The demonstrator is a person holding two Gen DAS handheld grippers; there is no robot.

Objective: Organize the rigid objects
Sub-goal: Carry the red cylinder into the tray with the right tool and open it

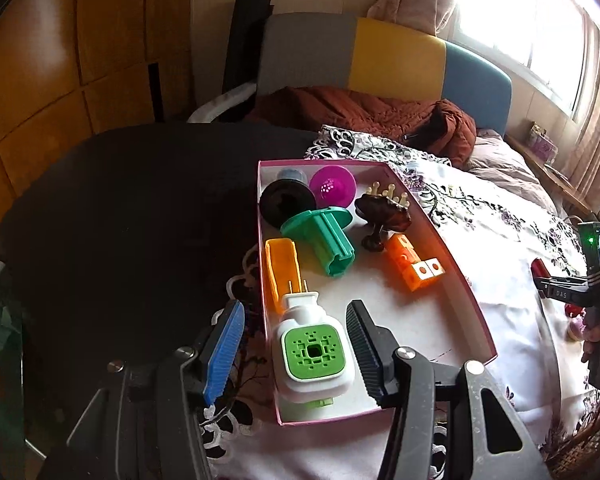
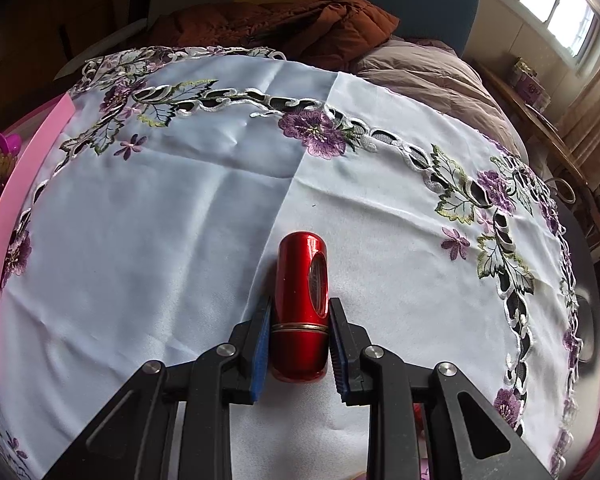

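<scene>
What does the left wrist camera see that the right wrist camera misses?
Only the left wrist view shows the pink box's insides in full: a white and green plug-in device between the left gripper's open jaws, plus a teal plastic part. Only the right wrist view shows the right gripper shut on a red cylinder. Both share the embroidered tablecloth, box edge and rust-brown jacket.

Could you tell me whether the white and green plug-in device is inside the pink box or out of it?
Inside: the plug-in device lies on the floor of the pink box, in its near corner.
</scene>
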